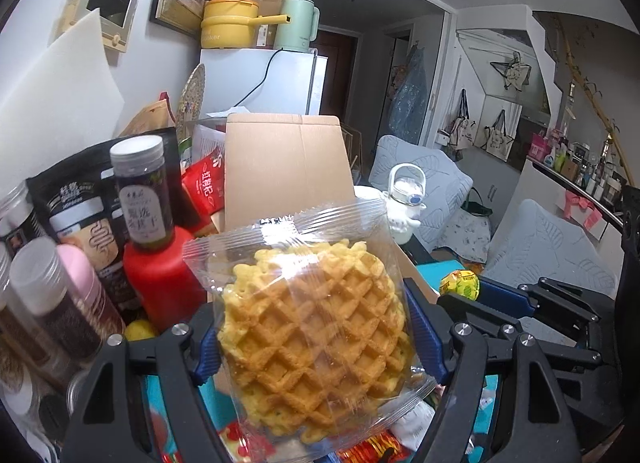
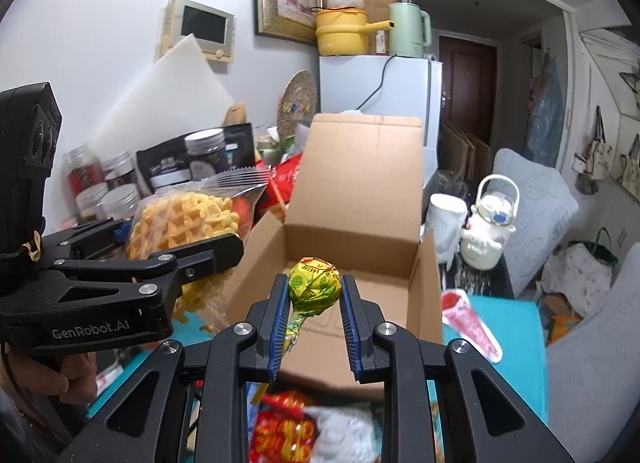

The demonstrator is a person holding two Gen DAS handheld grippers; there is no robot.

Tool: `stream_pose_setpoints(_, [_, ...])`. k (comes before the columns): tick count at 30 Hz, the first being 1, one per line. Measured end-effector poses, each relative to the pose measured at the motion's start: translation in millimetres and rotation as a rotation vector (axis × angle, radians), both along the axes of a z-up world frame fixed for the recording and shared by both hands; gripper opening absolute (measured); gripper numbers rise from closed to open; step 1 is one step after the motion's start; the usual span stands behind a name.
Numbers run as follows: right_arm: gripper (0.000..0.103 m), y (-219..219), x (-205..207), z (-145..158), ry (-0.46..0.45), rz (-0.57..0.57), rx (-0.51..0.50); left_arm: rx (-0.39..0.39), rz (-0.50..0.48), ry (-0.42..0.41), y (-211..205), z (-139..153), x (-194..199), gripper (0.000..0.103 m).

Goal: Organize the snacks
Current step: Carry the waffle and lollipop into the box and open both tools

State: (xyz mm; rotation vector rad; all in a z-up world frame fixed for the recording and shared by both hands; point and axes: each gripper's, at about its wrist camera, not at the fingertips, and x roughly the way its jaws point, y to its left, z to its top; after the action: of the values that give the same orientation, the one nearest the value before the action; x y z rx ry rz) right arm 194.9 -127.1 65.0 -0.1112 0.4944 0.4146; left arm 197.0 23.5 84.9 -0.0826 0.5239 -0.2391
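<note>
Left wrist view: the left tongs (image 1: 316, 337) are gripping a clear-wrapped waffle (image 1: 316, 339) between the blue pads (image 1: 206, 351), the packet standing upright in front of the open cardboard box (image 1: 286, 167). A dark jar (image 1: 140, 191) with Chinese label text is standing on a red container (image 1: 160, 287) to the left; a red pouch (image 1: 206, 183) bearing white Chinese characters is leaning beside the box. Right wrist view: the right tongs (image 2: 314, 317) are closing on a lollipop (image 2: 314, 283) in a yellow-green printed wrapper, held over the near edge of the box (image 2: 360, 191), whose interior is showing bare. The left tongs (image 2: 180, 247), marked "GenRobot.AI", are holding the waffle (image 2: 184, 219) just left of the box. A red printed packet (image 2: 288, 427) is lying blurred below on the teal desk (image 2: 520, 327).
</note>
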Motion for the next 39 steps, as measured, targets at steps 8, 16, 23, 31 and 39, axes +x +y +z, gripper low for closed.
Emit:
stream_pose_setpoints(8, [0.025, -5, 45, -8, 0.000, -0.012, 0.013, 0.001, 0.012, 0.016, -2, -11, 49, 0.077])
stream_pose_setpoints(16, [0.025, -9, 83, -34, 0.051, -0.032, 0.028, 0.035, 0.055, 0.068, -4, -39, 86, 0.077])
stream_pose_setpoints(23, [0.025, -11, 104, -60, 0.128, -0.029, 0.062, 0.083, 0.057, 0.146, -7, -70, 111, 0.077])
stream_pose_setpoints(31, [0.025, -7, 117, -80, 0.211, -0.016, 0.029, 0.133, 0.041, 0.240, -21, -101, 129, 0.077])
stream_pose_setpoints(39, [0.025, -4, 127, -98, 0.288, -0.016, 0.004, 0.190, 0.042, 0.319, -30, -123, 138, 0.077])
